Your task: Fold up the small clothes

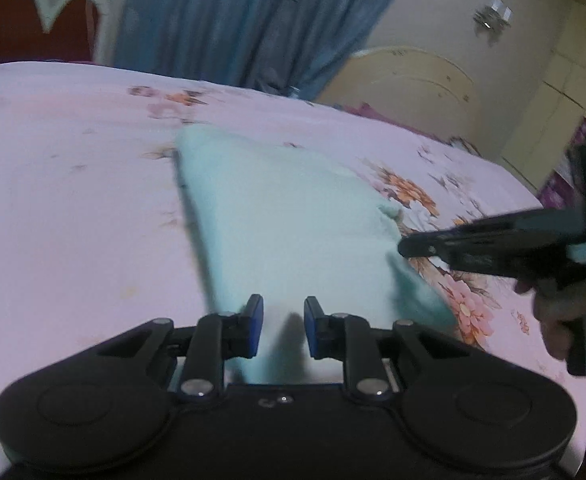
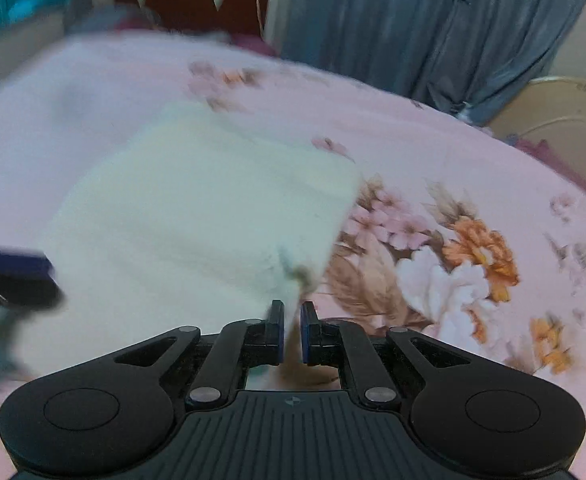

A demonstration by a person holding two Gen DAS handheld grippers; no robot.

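A pale mint cloth (image 1: pixel 285 220) lies partly lifted over the pink floral bedsheet (image 1: pixel 73 200). My left gripper (image 1: pixel 283 328) is at its near edge, the blue pads narrowed onto a bunched fold of the fabric. My right gripper (image 1: pixel 403 248) enters from the right in this view and pinches the cloth's right corner, with a hand behind it. In the right wrist view the same cloth (image 2: pixel 197 208) spreads ahead, and my right gripper (image 2: pixel 291 332) is shut on its near right corner. My left gripper (image 2: pixel 33 276) shows as a dark blur at the left edge.
The bedsheet (image 2: pixel 453 160) stretches wide around the cloth. Behind the bed hang blue curtains (image 1: pixel 253 20). A red and cream headboard (image 1: pixel 33 20) stands at the far left and a cream arched panel (image 1: pixel 413 84) at the far right. The bed's right edge drops off near the wardrobe.
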